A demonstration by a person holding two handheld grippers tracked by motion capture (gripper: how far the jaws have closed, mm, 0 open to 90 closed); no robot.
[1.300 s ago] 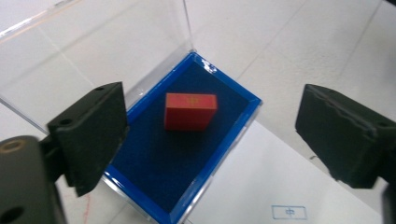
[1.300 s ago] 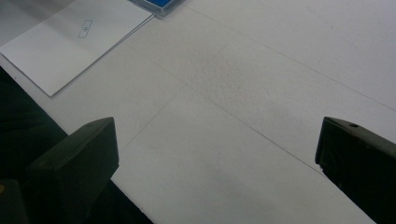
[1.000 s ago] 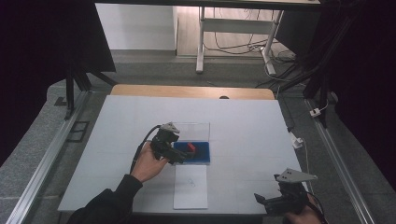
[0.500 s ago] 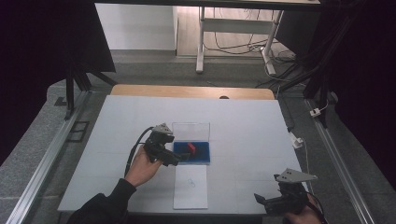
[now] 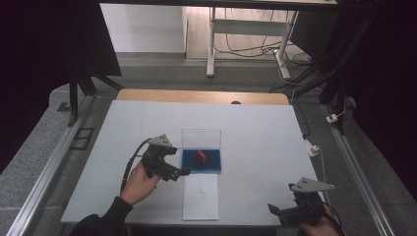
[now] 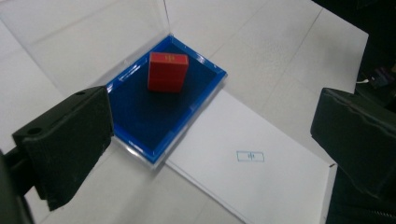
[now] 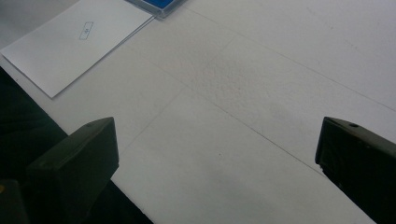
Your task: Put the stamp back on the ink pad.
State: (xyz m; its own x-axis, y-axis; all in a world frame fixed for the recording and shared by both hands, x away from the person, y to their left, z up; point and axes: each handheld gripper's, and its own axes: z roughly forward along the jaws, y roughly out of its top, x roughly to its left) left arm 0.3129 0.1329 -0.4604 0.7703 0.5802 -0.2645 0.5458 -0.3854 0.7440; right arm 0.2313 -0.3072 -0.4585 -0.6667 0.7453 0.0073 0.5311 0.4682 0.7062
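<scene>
— White covers the whole table (image 5: 255,128), and dark grey floor lies around it. How many things do you count on it?

— One shallow blue tray with a clear plastic rim (image 5: 191,165), one clear upright lid (image 5: 200,137) at the tray's far edge, one small red rectangular block (image 5: 201,156), one white sheet of paper (image 5: 200,206). Also two grippers, one in each hand.

— Where is the red block?

— Inside the blue tray, in its far half, near the middle of the table. It stands free and nothing touches it.

— How does it look?

— The left gripper view shows the red block (image 6: 167,71) with horizontal grooves on its side and a small yellow mark on top. From the high view it is only a red spot.

— And the paper?

— It touches the tray's near edge and reaches to the table's near edge. The left gripper view shows a small blue drawn symbol (image 6: 250,156) on it.

— The tools?

— The left gripper (image 5: 183,171) is just beside the tray's left edge, jaws spread wide, holding nothing. The right gripper (image 5: 273,210) is at the near right corner of the table, well apart from the tray, jaws also wide and empty over bare table.
</scene>
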